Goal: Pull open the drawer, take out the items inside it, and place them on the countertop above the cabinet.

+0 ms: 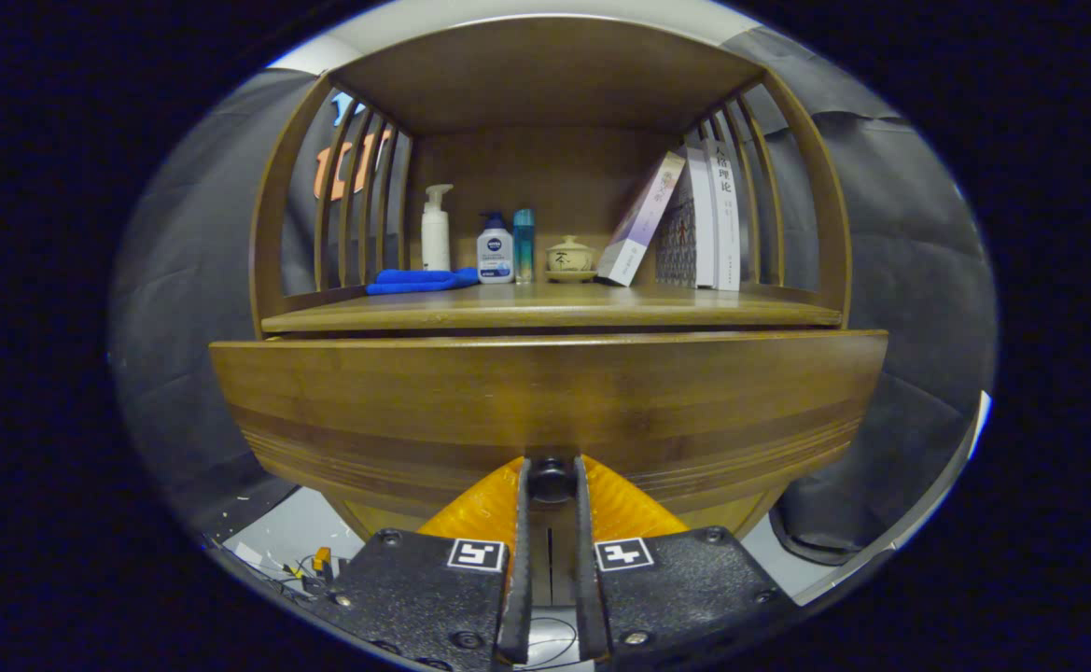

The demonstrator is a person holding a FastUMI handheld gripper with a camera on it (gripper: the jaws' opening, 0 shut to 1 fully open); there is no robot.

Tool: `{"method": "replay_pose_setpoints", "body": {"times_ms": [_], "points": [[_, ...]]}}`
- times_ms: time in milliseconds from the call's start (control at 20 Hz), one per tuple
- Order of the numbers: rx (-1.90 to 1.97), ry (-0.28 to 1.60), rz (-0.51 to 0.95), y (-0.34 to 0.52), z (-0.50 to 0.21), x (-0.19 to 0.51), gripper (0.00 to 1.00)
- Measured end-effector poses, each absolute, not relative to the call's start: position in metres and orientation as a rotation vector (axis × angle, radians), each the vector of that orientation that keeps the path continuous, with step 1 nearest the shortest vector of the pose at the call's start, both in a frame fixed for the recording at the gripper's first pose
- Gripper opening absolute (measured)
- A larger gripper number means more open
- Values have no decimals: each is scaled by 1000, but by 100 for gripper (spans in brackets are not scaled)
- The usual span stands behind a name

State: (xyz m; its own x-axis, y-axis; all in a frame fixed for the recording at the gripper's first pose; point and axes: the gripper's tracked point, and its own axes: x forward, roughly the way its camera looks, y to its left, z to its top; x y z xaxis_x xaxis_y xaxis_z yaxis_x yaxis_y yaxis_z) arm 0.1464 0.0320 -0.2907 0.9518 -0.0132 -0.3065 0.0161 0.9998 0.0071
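hand-held gripper [552, 478] tight around drawer knob [552, 476]

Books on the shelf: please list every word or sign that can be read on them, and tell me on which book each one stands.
"人格理论": down the spine of the upright white book.
Small print low on that spine: too small to read.
Leaning book: print on its cover, too blurred to read.
Gripper: fingers shut on the drawer knob; no words there.

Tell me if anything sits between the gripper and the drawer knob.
Nothing does: the gripper is shut on the dark drawer knob, a finger pressing each side, against the drawer front.
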Motion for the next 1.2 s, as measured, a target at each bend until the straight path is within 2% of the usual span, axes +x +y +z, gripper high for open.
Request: {"method": "replay_pose_setpoints", "body": {"times_ms": [800,1200], "points": [[-13,325,30,29,-296,66,22],[18,326,37,27,-297,56,22]]}}
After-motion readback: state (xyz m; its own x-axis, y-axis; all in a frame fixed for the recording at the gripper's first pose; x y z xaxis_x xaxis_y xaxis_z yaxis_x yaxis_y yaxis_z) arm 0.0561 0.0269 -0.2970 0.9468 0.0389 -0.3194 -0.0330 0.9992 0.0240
